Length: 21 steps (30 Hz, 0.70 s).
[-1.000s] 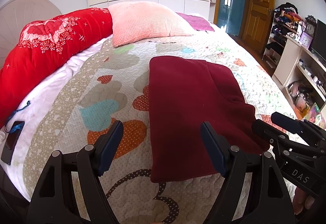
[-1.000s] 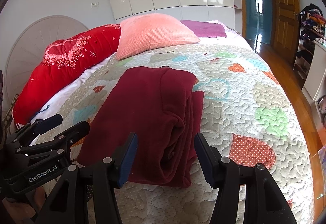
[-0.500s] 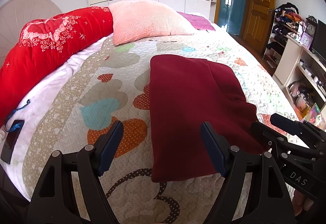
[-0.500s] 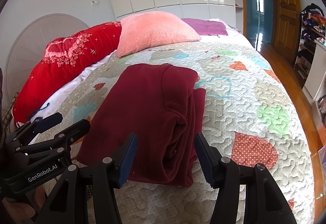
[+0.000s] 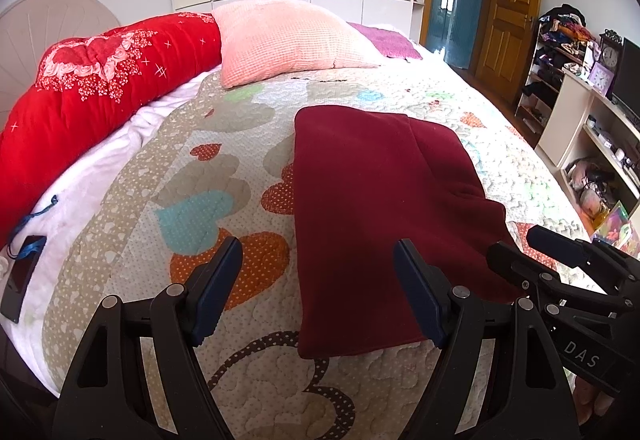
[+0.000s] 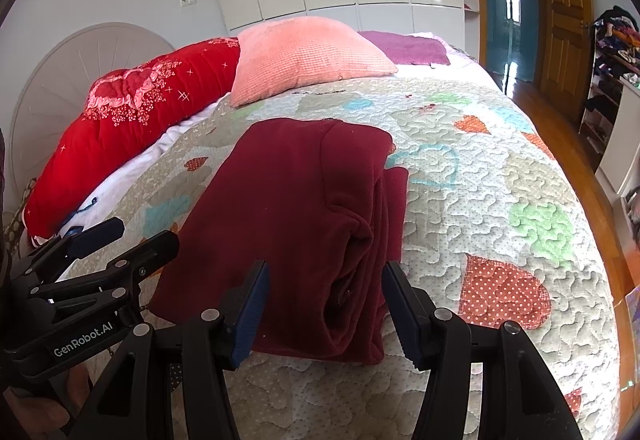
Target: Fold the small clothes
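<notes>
Lying folded: one maroon garment (image 5: 372, 208), two pillows (image 5: 288, 36).

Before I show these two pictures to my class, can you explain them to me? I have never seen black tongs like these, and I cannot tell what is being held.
They are hand-held grippers, one in each of a person's hands, each with a camera looking along its two fingers. One picture looks out from the left gripper, the other from the right gripper; each view also catches the other tool at its edge. Both hover with jaws open and hold nothing. In front of them a dark red garment, already folded, lies on a quilted bedspread with coloured hearts. Further back sit a pink pillow and a red quilt.
</notes>
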Each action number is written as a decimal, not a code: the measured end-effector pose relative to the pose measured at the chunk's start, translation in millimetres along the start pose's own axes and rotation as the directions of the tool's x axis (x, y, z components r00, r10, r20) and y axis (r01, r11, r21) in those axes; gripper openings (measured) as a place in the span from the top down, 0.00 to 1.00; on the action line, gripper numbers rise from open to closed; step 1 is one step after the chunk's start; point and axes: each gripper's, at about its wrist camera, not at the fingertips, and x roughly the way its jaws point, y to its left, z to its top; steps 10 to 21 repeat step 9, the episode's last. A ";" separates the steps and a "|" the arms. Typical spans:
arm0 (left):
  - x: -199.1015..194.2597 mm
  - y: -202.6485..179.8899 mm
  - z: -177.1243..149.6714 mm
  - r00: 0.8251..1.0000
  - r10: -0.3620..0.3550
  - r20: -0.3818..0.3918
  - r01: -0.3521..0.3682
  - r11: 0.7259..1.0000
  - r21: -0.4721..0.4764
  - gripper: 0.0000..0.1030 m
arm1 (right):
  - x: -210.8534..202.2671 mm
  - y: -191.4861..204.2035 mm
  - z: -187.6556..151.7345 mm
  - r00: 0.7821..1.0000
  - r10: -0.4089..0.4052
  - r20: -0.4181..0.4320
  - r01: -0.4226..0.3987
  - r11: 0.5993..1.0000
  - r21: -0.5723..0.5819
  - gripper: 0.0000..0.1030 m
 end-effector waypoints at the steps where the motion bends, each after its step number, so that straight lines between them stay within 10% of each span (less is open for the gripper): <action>1: 0.9 1.1 -0.3 1.000 -0.005 0.003 0.005 1.000 -0.001 0.24 | 0.6 0.2 0.0 1.000 0.000 -0.002 0.000 1.000 0.000 0.46; 21: -0.8 6.4 0.3 1.000 -0.023 0.017 0.022 1.000 0.011 0.24 | 0.6 -1.3 0.1 1.000 -0.001 0.002 0.001 1.000 0.003 0.46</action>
